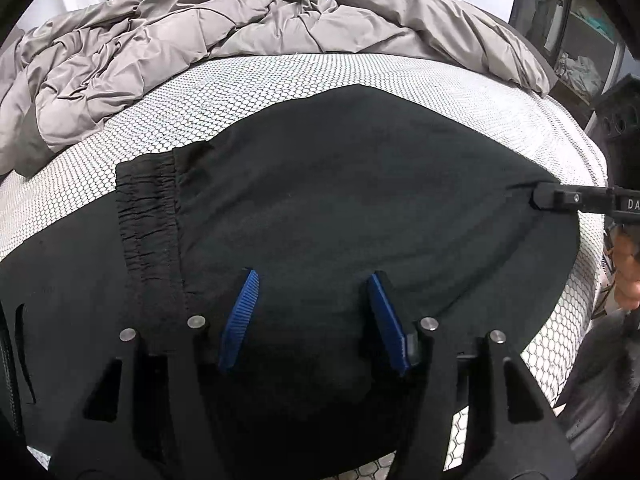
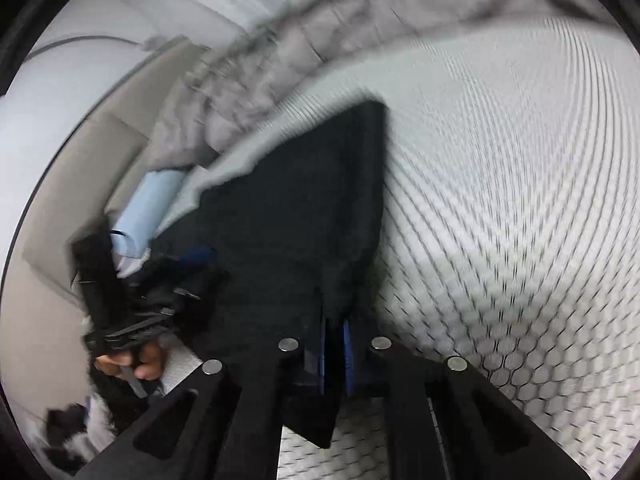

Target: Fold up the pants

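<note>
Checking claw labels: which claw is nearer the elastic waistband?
Left. The left claw hovers open beside the waistband; the right claw pinches the pants' far edge.

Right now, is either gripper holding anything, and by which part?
Right gripper is shut on the black pants, pinching a corner of their edge. Left gripper is open above the pants near the waistband, holding nothing.

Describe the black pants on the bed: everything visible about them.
The black pants are thin, matte fabric with a gathered elastic waistband at the left of the left wrist view. They lie folded and mostly flat on the hexagon-patterned mattress, below a crumpled grey comforter. The right gripper is shut on one edge, pinching the cloth. The left gripper stands open over the near edge, blue pads apart.
</note>
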`<state>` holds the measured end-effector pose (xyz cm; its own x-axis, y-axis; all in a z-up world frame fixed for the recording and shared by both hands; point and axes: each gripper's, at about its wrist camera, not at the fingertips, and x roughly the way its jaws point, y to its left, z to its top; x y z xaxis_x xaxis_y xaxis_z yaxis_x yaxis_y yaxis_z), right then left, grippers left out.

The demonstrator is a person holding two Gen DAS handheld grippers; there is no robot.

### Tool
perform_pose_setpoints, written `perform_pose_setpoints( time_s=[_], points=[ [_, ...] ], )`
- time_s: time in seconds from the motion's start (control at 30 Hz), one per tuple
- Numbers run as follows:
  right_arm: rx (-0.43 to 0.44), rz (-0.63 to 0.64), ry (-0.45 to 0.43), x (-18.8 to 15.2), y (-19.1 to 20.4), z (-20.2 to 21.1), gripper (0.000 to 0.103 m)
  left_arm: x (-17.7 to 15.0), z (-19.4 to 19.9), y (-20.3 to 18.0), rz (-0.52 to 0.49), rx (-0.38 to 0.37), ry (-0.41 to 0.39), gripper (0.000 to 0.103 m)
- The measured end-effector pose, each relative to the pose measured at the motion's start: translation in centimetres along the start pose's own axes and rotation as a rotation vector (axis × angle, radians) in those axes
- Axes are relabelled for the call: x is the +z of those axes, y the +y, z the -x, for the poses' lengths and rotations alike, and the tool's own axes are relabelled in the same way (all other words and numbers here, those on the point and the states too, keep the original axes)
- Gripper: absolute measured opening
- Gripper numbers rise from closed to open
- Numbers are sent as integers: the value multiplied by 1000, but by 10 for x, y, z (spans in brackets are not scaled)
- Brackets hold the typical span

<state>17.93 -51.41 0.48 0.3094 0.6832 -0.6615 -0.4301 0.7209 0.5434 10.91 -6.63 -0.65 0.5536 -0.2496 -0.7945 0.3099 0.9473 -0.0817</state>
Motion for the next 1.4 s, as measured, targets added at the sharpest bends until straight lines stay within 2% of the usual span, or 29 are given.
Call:
perform_pose_setpoints(
  time_s=[0.07, 0.1, 0.13, 0.17, 0.23, 0.33, 0.37, 0.43, 0.5, 0.57, 0.63, 0.67, 0.73, 0.77, 0.83, 0.93, 0.97, 1.03, 1.1, 1.2, 1.3, 1.33, 1.4],
  points=[
    [-11, 22, -1, -2, 3, 9, 6, -3, 1, 0, -14, 0, 1, 55],
    [-84, 45, 52, -6, -2, 2, 9, -4, 2, 0, -20, 4, 1, 55],
    [-212, 99, 111, -12, -5, -8, 10, -4, 5, 0, -20, 15, -1, 55],
    [-274, 123, 123, -14, -5, -13, 10, -5, 9, 0, -11, 22, -4, 55],
    [-253, 127, 64, -13, 0, -3, 12, -7, 21, -2, 6, 4, -23, 55],
    [-287, 237, -73, -12, 29, 19, 19, -9, 35, -20, -9, -69, -74, 57],
    [-270, 267, -85, -12, 40, 17, 19, -9, 31, -29, -26, -96, -63, 59],
    [-221, 309, -68, -11, 59, 0, 19, -11, 16, -40, -68, -126, -15, 59],
    [-188, 377, -35, -14, 77, -31, 21, -17, -1, -40, -94, -92, 37, 59],
    [-239, 452, 64, -20, 87, -69, 23, -25, 1, -30, -101, -110, 46, 58],
    [-282, 549, 96, -29, 87, -85, 24, -34, 15, -18, -96, -144, 36, 56],
    [-285, 562, 85, -30, 84, -80, 24, -40, 22, -11, -89, -163, 44, 55],
    [-365, 548, 75, -29, 76, -64, 24, -51, 32, -2, -92, -108, 37, 55],
    [-417, 549, 64, -28, 68, -54, 26, -55, 37, 1, -93, -99, 32, 55],
    [-460, 505, 70, -26, 50, -38, 32, -55, 48, 6, -68, -89, 7, 56],
    [-402, 399, 11, -14, 41, -21, 34, -41, 58, 7, -53, -63, -62, 56],
    [-381, 404, -28, -12, 49, -18, 35, -32, 57, 7, -42, -55, -70, 56],
    [-326, 422, -52, -9, 63, -22, 39, -12, 44, 11, 3, -20, -66, 56],
    [-291, 435, -16, -3, 80, -48, 40, 5, 22, 14, 29, -8, -37, 56],
    [-272, 480, 74, 2, 97, -96, 41, 12, -13, 18, -9, 20, 31, 55],
    [-346, 553, 104, 1, 92, -123, 42, -1, 0, 27, -36, -8, 3, 55],
    [-356, 523, 95, 4, 84, -115, 42, -4, 3, 29, -31, -18, -1, 55],
    [-465, 495, 55, 6, 66, -92, 42, -12, 13, 39, 2, -15, -2, 55]
  ],
)
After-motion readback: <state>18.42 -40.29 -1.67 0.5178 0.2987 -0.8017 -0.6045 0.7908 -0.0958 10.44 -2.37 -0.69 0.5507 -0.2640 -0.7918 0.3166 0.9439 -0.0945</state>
